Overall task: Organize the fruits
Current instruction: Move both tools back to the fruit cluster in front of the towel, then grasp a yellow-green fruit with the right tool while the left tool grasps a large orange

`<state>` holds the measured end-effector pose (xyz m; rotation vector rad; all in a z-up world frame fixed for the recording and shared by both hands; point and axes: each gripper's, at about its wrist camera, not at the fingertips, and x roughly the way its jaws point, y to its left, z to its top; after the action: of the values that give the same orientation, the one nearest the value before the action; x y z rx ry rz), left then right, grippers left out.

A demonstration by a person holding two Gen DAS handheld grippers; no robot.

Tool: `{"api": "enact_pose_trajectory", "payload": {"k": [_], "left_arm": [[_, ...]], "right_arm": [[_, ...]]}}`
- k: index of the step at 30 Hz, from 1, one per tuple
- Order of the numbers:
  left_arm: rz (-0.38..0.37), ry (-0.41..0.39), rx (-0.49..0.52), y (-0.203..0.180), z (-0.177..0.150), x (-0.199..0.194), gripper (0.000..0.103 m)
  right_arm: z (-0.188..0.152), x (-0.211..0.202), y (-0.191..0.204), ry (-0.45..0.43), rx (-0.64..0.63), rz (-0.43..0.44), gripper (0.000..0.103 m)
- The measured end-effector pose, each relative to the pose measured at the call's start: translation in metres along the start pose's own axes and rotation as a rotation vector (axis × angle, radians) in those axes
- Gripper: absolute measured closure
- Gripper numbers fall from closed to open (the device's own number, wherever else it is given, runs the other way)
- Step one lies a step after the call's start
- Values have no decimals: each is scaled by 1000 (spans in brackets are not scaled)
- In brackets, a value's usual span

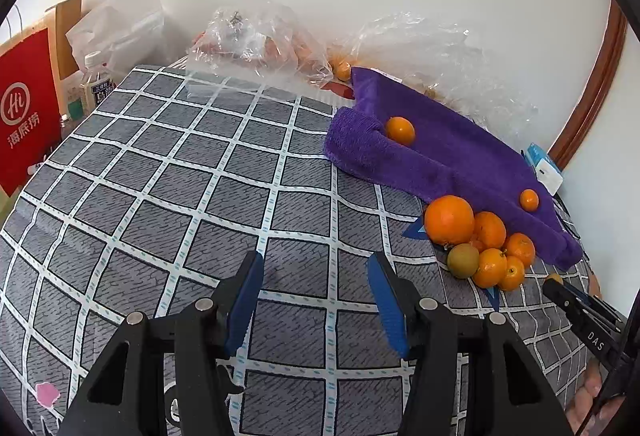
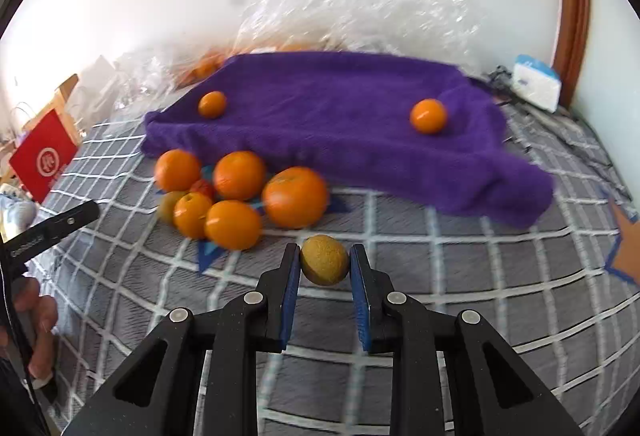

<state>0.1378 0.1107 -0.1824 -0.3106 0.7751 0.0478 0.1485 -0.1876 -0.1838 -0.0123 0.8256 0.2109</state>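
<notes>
between the two blue pads of our right gripper [image 2: 325,262] sits a small brownish-green fruit [image 2: 324,259], and both pads press on its sides, so we judge it is gripped. it lies straight ahead of this gripper, at the very fingertips, and it looks nearly round, so we see no long axis that matters for the hold. it seems to be just on or just over the grey checked cloth [image 2: 460,276]; we cannot tell which.

beyond it, up and to the left in the right wrist view, the pile of oranges [image 2: 236,192] is near but apart from the held fruit. a second brownish fruit [image 1: 463,260] rests at the near edge of that pile. behind the pile lies the purple towel [image 2: 340,124] with two small oranges on it, one toward each end.

our left gripper [image 1: 316,300] is about half open with nothing between its pads, only cloth under it. from the left wrist view the pile is ahead and to the right, so the right hand is clearly the nearer one to the fruits. we judge the next move is to carry the held fruit to its group, away from the oranges.

for writing: the red bag [image 1: 24,116] shows a round "hi" logo and chinese characters. the black arm of the right gripper, seen at the lower right of the left view, carries the letters "das". a bottle [image 1: 96,80] has a label we cannot read.
</notes>
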Motion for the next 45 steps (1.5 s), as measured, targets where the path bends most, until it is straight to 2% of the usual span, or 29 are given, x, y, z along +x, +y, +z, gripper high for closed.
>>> {"api": "enact_pose_trajectory", "payload": {"k": [4,8,12,19,22,24,28,35,40,45], "left_arm": [[-37,-8,-12,0,0,-2,51],[-59,3,23,-5,-1,-1,51],[-18,67,80,-12,-2,7,51],[18,75,106,-17,-8,6,51],[9,91,101,-27,-12,4,52],[-29,107,106,-40,-13,3,52],[-41,84,151,-66,-1,6,51],[-70,105,125,-93,26,36,50],[-56,115,104,-97,32,54,49],[-93,136,82,-97,32,64,49]], "right_arm": [[-2,2,-13,-1,-26,-14,78],[-4,8,-17,10,-8,-13,78],[-5,5,-13,-7,-39,-14,78],[-5,5,-16,-8,-12,-39,78],[-5,3,-17,-18,-5,-48,78],[-5,3,-18,-19,1,-50,78],[-5,4,-21,-15,19,-43,78],[-5,3,-22,-21,23,-6,78],[-4,5,-23,-15,25,14,78],[-4,6,-23,-12,29,25,78]]}}
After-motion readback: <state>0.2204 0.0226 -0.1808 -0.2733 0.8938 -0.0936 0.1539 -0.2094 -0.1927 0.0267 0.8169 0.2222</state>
